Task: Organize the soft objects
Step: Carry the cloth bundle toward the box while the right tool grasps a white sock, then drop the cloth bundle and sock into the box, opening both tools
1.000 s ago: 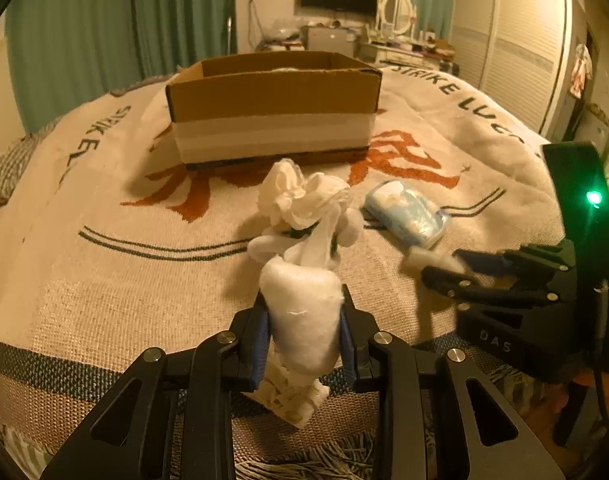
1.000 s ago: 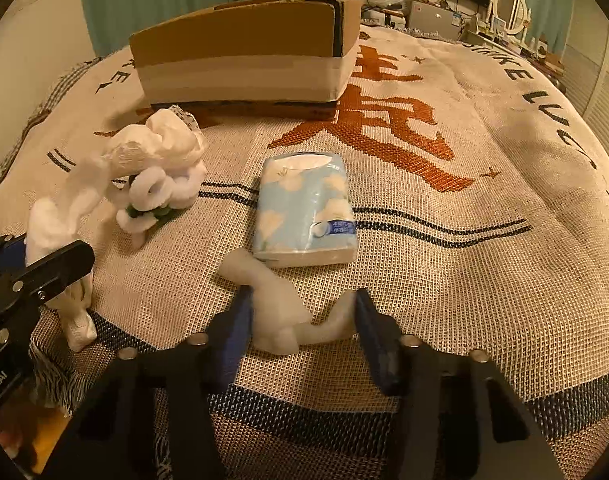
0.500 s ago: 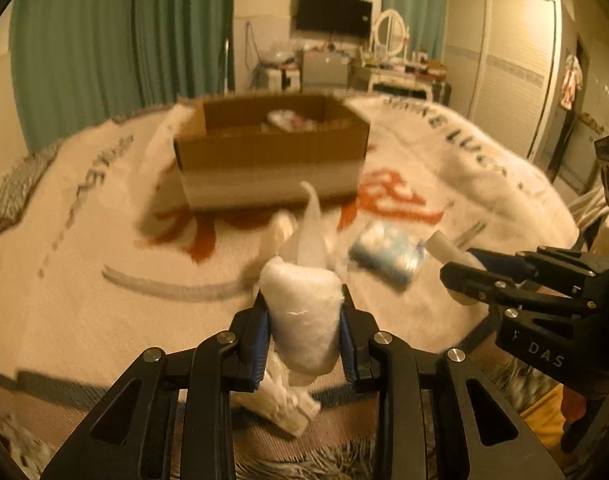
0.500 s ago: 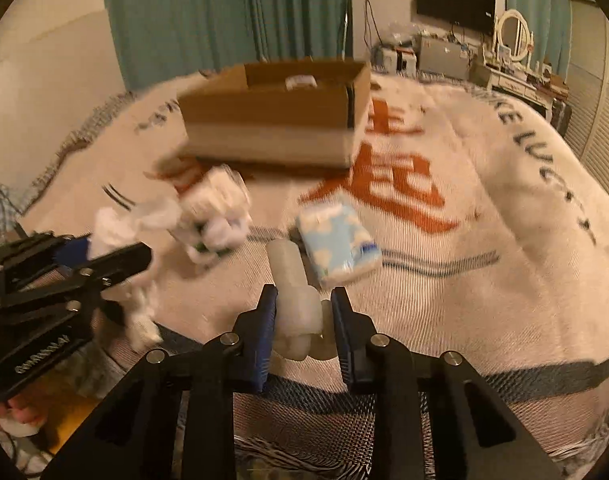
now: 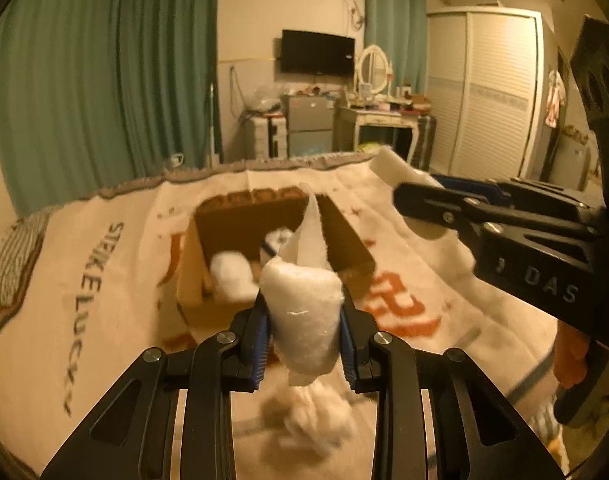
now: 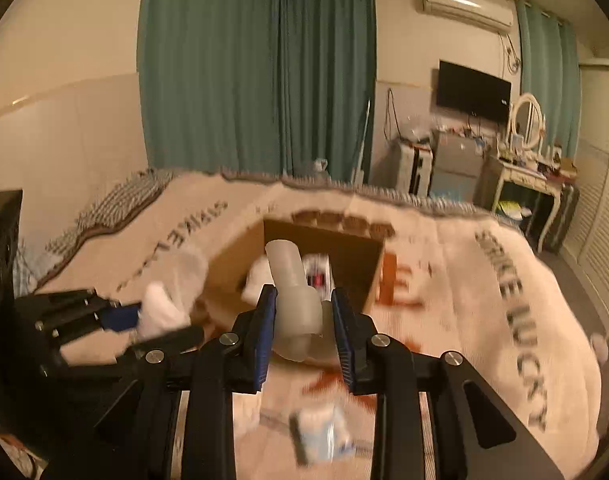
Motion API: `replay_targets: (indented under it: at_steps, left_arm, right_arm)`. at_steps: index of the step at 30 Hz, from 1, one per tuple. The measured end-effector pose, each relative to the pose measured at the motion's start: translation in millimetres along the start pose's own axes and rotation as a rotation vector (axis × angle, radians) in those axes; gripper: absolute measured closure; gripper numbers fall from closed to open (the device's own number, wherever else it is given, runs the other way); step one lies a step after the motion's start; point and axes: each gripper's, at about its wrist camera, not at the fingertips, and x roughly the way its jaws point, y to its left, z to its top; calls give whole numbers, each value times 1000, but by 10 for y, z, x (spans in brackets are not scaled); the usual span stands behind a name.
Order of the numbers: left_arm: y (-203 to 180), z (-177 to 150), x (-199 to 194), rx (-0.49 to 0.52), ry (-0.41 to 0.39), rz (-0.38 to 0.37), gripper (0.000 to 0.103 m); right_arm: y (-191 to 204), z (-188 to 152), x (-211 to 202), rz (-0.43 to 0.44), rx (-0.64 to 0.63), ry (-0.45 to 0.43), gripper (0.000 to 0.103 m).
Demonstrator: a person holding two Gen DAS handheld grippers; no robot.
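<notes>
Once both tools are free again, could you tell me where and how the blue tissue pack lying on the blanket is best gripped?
Grip the blue tissue pack across its narrow width, near the middle, coming straight down from above. It lies flat on the blanket, so only the two long edges offer opposing faces; the soft wrapper should give slightly under the pads. The view is blurred, so its exact angle is uncertain.

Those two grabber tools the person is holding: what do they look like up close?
Both are black, angular plastic claws with triangular cut-outs and silver round screw heads. The left gripper and the right gripper each carry two flat fingers lined with ribbed blue pads. Seen from the left wrist view, the right one's body bears pale "DAS" lettering. No cables or sleeves show.
</notes>
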Motion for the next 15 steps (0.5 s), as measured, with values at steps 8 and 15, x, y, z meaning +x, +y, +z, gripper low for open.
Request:
replay_targets:
  at_steps: [8,15]
  left_arm:
    - [330,418,799,2,36,57,74]
    - [531,411,1462,-2,105,50,71]
  right_arm:
    - [-329,424,897,11,53,48,75]
    - [-596,377,1660,2,94,129,73]
